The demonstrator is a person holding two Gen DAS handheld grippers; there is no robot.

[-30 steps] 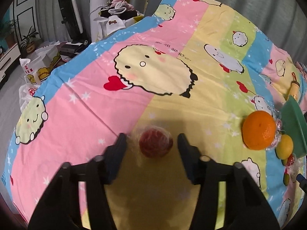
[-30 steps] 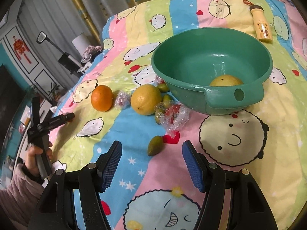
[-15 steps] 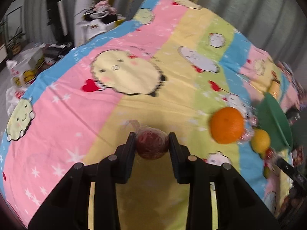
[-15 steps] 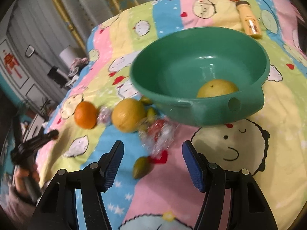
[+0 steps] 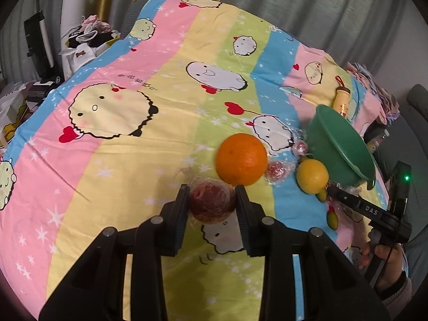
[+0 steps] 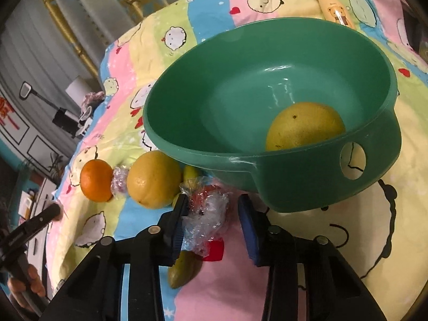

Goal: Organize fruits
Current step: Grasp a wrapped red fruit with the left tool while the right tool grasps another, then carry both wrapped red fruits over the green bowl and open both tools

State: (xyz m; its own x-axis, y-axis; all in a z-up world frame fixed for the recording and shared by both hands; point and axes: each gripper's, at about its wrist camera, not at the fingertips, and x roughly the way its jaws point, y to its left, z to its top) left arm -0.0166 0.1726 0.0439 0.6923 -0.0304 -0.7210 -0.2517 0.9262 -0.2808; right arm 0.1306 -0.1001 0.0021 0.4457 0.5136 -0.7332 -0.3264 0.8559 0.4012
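Note:
My left gripper is shut on a red fruit wrapped in plastic, held just above the bedspread next to an orange. A yellow citrus and a green bowl lie to its right. My right gripper is open, its jaws either side of a red fruit in crinkled plastic in front of the green bowl, which holds a yellow fruit. A small green fruit lies under the left finger. The orange and the yellow citrus sit to the left.
A small wrapped fruit sits between the orange and the citrus. A beige bottle lies beyond the bowl. The cartoon bedspread stretches left. Clutter and bags stand past its far-left edge.
My left gripper closed on the wrapped red fruit and carried it right, towards the orange. My right gripper moved forward, so the wrapped red fruit now lies between its open jaws.

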